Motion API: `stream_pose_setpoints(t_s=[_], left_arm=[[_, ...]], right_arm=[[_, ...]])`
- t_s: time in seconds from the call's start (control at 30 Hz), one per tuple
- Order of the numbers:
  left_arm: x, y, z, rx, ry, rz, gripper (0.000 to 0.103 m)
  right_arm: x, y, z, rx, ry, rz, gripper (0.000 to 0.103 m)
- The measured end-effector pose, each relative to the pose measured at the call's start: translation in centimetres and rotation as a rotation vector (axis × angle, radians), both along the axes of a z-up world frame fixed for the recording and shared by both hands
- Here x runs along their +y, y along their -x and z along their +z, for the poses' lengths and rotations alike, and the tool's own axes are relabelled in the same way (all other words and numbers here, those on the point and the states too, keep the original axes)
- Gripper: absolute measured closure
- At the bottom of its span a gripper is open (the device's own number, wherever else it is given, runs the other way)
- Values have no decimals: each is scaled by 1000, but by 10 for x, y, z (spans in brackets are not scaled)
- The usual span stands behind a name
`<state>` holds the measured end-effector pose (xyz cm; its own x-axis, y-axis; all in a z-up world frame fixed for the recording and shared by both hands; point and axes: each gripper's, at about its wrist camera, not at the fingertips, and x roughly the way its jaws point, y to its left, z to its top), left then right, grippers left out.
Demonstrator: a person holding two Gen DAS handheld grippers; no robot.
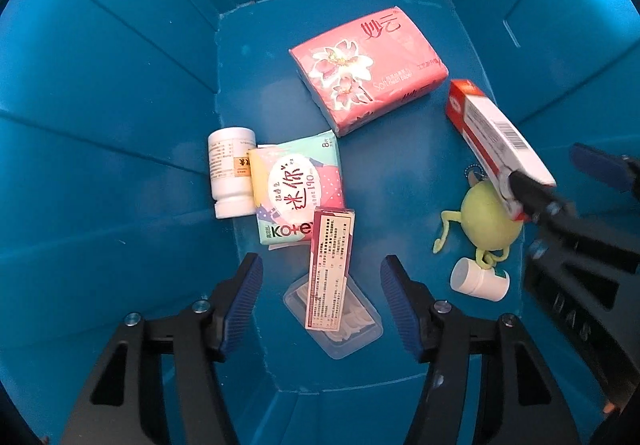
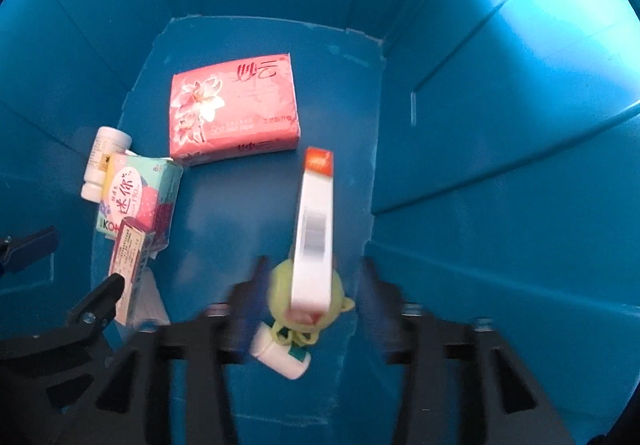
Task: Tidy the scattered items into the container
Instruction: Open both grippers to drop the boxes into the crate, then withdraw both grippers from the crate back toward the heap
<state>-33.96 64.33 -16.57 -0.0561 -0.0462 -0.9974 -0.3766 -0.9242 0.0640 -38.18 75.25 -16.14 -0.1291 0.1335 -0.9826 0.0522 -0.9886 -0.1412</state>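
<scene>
Both grippers reach down into the blue bin (image 1: 100, 85). My left gripper (image 1: 322, 297) is open. Between its blue pads, touching neither, a slim red-and-white box (image 1: 330, 265) lies across a clear plastic case (image 1: 352, 319). My right gripper (image 2: 314, 305) is blurred and open. A long white box with orange ends (image 2: 314, 221) sits loose between its fingers, over a green plush toy (image 2: 280, 293). In the left wrist view that box (image 1: 492, 133) slants down to the bin floor beside the right gripper (image 1: 560, 173).
On the bin floor (image 1: 400, 165) lie a pink tissue pack (image 1: 368, 69), a white pill bottle (image 1: 230, 173), a Kotex pack (image 1: 300, 185) and a small white bottle (image 1: 480, 279) under the green toy (image 1: 488, 221). The bin's ribbed walls (image 2: 500, 125) rise on all sides.
</scene>
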Motion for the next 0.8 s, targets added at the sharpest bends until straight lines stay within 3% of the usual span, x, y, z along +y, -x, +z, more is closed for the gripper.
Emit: stream_pose_setpoints(t_s=[0.1, 0.17, 0.37, 0.53, 0.67, 0.8], left_arm=[[-1, 2, 0, 1, 4, 6, 43], [-3, 3, -1, 0, 7, 14, 43], [-6, 7, -1, 7, 23, 37, 43], [-13, 10, 2, 10, 42, 77, 43], [-21, 7, 21, 15, -24, 109, 43], [-31, -5, 66, 94, -128, 130, 43]], right_arm=[[1, 3, -1, 3, 3, 0, 30], [0, 4, -1, 5, 6, -2, 20], [0, 6, 4, 0, 43, -4, 12], [-3, 8, 21, 40, 87, 8, 0], [-4, 4, 56, 137, 157, 14, 0], [-10, -14, 104, 306, 205, 53, 0]])
